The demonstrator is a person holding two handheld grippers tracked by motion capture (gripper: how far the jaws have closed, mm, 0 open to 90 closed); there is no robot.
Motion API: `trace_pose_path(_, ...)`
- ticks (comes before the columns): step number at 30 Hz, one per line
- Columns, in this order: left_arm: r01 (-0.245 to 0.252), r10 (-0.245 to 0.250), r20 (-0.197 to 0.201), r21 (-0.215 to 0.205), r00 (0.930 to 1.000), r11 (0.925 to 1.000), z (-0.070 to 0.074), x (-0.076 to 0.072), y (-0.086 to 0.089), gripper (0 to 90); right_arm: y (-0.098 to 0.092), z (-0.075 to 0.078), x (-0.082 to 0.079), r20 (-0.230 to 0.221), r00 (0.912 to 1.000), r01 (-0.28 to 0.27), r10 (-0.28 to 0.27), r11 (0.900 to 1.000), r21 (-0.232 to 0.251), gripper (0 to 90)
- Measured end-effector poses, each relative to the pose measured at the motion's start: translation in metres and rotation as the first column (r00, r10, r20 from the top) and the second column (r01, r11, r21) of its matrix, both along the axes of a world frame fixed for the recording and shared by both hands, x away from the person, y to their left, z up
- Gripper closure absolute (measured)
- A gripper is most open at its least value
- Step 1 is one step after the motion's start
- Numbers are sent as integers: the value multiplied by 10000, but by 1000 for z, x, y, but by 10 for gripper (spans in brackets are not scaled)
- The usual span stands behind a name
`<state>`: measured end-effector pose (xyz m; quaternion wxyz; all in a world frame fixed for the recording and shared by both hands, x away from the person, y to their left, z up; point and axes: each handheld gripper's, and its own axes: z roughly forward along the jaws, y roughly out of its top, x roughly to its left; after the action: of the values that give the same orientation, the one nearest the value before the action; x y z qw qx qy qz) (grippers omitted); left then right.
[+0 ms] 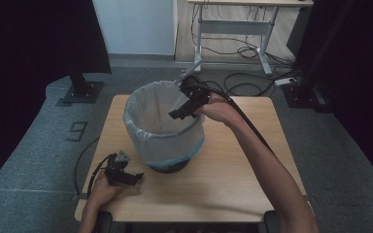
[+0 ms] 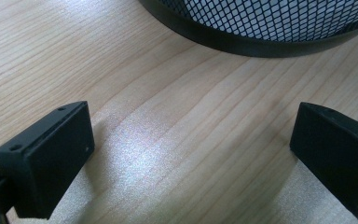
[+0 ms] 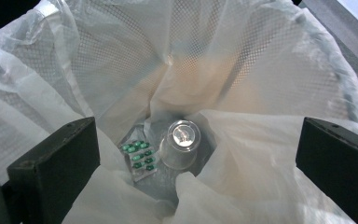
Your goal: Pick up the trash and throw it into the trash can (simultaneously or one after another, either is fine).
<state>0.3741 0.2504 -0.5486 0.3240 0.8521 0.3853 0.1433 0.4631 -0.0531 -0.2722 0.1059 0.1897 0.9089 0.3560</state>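
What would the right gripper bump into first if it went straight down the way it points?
Probably the clear plastic cup at the bottom of the white bag lining the bin, beside the green pill pack. The right gripper has its fingers wide open, holding nothing; depth is hard to judge.

The high view is dim, and its left and right sides fall into near black; only the far wall [image 1: 136, 26] is bright. The table [image 1: 233, 179] has soft, even light. In the left gripper view a pale glare lies on the wood, which looks grainy. In the right gripper view the white bag [image 3: 261, 84] glows, and the near jaws are slightly blurred.
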Motion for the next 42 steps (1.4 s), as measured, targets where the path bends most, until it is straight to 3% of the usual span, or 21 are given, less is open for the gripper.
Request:
trace_pose_path(26,-3,3,0,-1,10000,10000,0,0,0,0,-52,-1,-7,264,9982,528,-532,9985,170,0)
trace_pose_path(42,-1,1,-2,2,10000,10000,0,0,0,0,-91,-9,-12,278,9927,1145,-1170,9903,784,0)
